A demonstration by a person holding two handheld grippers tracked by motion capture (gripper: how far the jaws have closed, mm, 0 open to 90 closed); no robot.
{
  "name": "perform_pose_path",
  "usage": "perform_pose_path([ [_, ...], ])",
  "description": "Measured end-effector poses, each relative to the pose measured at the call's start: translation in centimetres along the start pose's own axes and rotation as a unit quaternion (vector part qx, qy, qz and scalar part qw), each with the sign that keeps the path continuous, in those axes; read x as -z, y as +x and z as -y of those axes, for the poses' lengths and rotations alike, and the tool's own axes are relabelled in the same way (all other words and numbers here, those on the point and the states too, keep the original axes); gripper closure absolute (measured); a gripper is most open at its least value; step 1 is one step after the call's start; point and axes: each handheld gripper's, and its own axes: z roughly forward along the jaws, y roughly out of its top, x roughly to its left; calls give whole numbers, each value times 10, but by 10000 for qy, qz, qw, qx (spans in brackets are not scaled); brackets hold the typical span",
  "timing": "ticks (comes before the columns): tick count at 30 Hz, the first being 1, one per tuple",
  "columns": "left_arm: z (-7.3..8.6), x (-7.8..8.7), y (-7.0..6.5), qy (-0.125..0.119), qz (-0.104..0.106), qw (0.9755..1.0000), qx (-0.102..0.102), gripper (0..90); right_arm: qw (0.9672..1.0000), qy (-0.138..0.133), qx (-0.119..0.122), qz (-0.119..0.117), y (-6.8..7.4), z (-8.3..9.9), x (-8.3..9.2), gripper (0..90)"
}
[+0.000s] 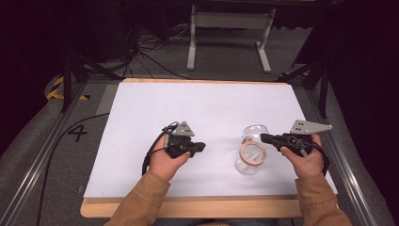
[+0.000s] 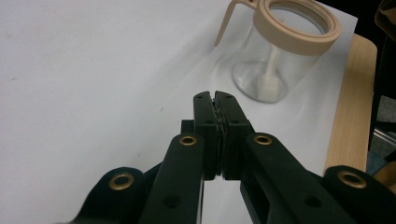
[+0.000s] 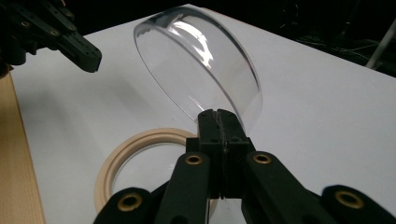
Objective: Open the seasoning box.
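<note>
Clear jar (image 1: pixel 249 157) with beige ring (image 1: pixel 252 153), near table's (image 1: pixel 141 141) front edge. Left gripper (image 2: pixel 217 100) pressed together, empty. Right gripper (image 3: pixel 218 119) clamped on tilted clear lid (image 3: pixel 201 65). Probably light, stiff, slick; best pinched at rim or ring, gently.

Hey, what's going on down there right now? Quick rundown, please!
Left gripper shut, empty, aimed at clear jar. Right gripper shut on the flipped-up clear lid. Jar's beige rim open. Nothing in the way on the white tabletop.
</note>
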Motion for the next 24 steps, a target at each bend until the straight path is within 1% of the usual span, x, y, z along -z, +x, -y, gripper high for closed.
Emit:
perform_pose_path([
  [2, 3, 2, 3, 38, -8, 10000, 20, 881, 10000, 5, -8, 11, -3, 0, -3, 900],
  [3, 4, 3, 4, 20, -32, 10000, 47, 879, 10000, 22, -27, 37, -5, 1, -4, 900],
  [4, 6, 3, 5, 4, -25, 9999, 98, 878, 10000, 23, -27, 53, -6, 1, -5, 900],
  [5, 9, 4, 6, 44, -27, 9998, 170, 877, 10000, 22, -22, 64, -6, 1, -6, 900],
  [8, 10, 5, 7, 47, -32, 9999, 163, 877, 10000, 11, -28, 69, -6, 0, -7, 900],
  [9, 10, 6, 7, 40, -28, 9998, 192, 875, 10000, 5, -19, 65, -6, -1, -7, 900],
  [15, 9, 6, 6, 52, 36, 9999, 148, 861, 10000, -2, 33, 30, -2, -3, -6, 900],
  [18, 7, 6, 5, 29, 55, 9998, 168, 857, 10000, -25, 68, 6, -1, -5, -4, 900],
  [19, 6, 7, 6, 39, 68, 9999, 108, 857, 10000, -31, 63, -8, -1, -5, -3, 900],
  [20, 6, 7, 6, 39, 68, 9999, 108, 854, 10000, -31, 63, -8, -1, -5, -3, 900],
  [21, 3, 9, 5, 53, 96, 9999, 88, 854, 10000, -31, 76, -47, 0, -6, -1, 900],
  [23, 0, 12, 5, 1, 99, 9999, 38, 845, 9999, -36, 25, -94, 0, -9, 5, 894],
  [24, -1, 14, 5, 23, 135, 9999, 24, 839, 9999, -23, 14, -102, 0, -10, 9, 866],
])
